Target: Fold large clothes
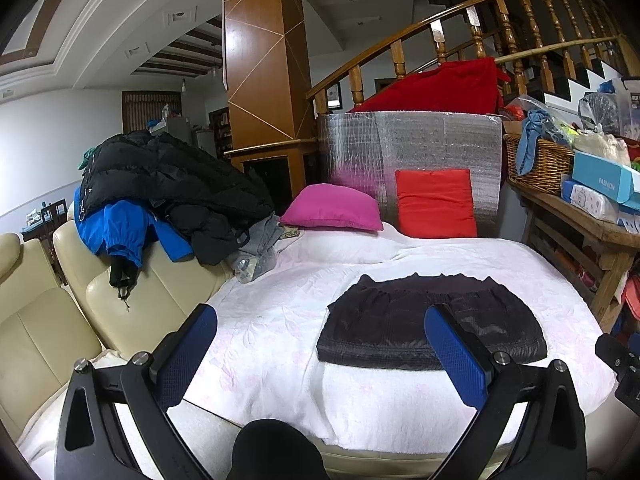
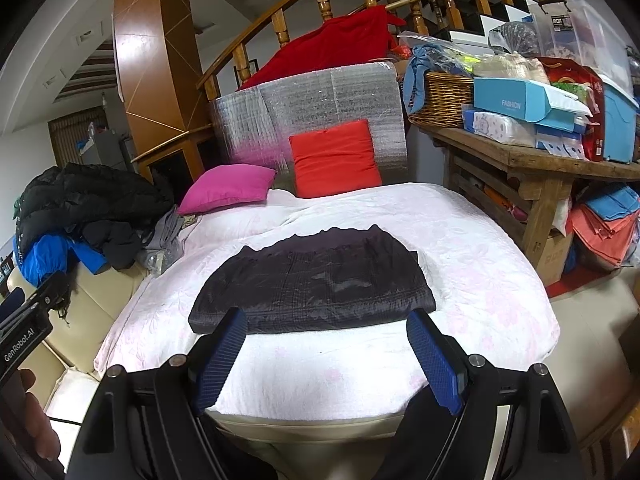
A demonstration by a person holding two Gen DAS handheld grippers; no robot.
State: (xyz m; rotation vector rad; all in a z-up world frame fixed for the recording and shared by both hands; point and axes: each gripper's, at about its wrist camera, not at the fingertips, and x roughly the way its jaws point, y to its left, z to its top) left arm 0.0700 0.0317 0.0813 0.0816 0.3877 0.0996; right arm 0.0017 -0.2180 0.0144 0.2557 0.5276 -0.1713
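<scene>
A dark, shiny garment (image 1: 432,324) (image 2: 316,284) lies folded into a flat rectangle on the white bedspread (image 1: 280,320) (image 2: 480,272). My left gripper (image 1: 322,320) is open, its blue pads wide apart just short of the garment's near edge, with nothing between them. My right gripper (image 2: 328,322) is open too, its fingers spread at the near edge of the same garment without touching it. The left gripper's body (image 2: 24,320) shows at the left edge of the right wrist view.
A heap of black and blue jackets (image 1: 160,200) (image 2: 80,216) lies over the cream sofa back (image 1: 132,292). A pink cushion (image 1: 332,208) and a red cushion (image 1: 436,204) lean at the far end. A wooden table (image 2: 532,160) with a wicker basket (image 2: 440,100) and boxes stands right.
</scene>
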